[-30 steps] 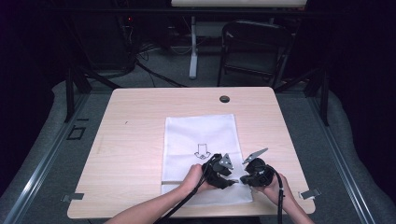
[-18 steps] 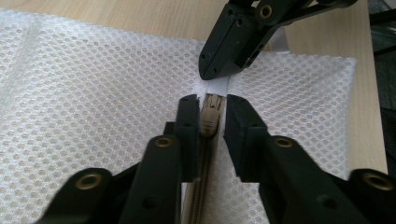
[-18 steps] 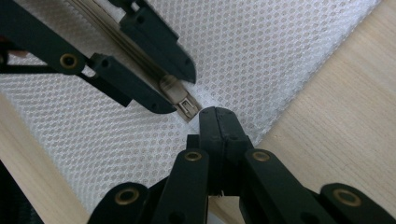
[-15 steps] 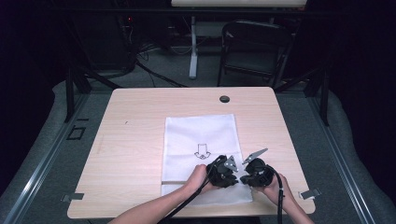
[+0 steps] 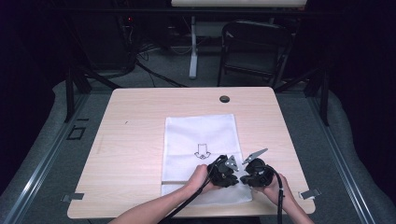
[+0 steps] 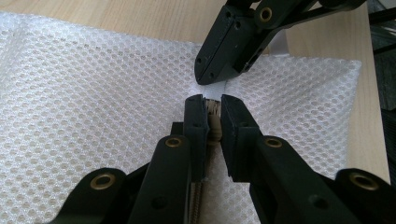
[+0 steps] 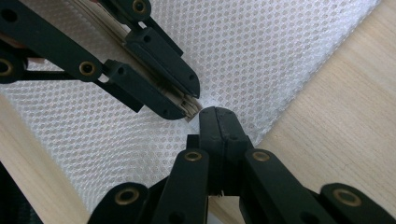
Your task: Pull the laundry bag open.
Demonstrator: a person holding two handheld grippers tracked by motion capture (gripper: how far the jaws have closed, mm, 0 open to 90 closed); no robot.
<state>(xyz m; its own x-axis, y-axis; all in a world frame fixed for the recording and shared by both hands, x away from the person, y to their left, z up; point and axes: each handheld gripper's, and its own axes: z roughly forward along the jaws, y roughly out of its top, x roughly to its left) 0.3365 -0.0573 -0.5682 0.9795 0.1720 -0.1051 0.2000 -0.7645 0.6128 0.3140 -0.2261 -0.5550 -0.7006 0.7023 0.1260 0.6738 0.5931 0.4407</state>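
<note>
Table: the pale wooden tabletop (image 5: 135, 140) with a dark round grommet (image 5: 224, 99) near its far edge, bearing everything below.
Bag: a white, flat, rectangular mesh laundry bag (image 5: 196, 135) with a small printed arrow (image 5: 202, 151), lying flat at the middle of the table, its near right corner under the two tools.
Handling: I judge it light, limp and a little slippery; the open weave will sag and bunch, and could snag if tugged hard. The stiffer seam and zipper end at the corner give the surest hold.
Left gripper (image 6: 211, 103): its jaws have just been closing and are now clamped on the beige zipper end (image 6: 214, 122) at the bag's edge.
Right gripper (image 7: 217, 113): jaws pressed together on a pinch of white mesh, tip to tip with the left one.
</note>
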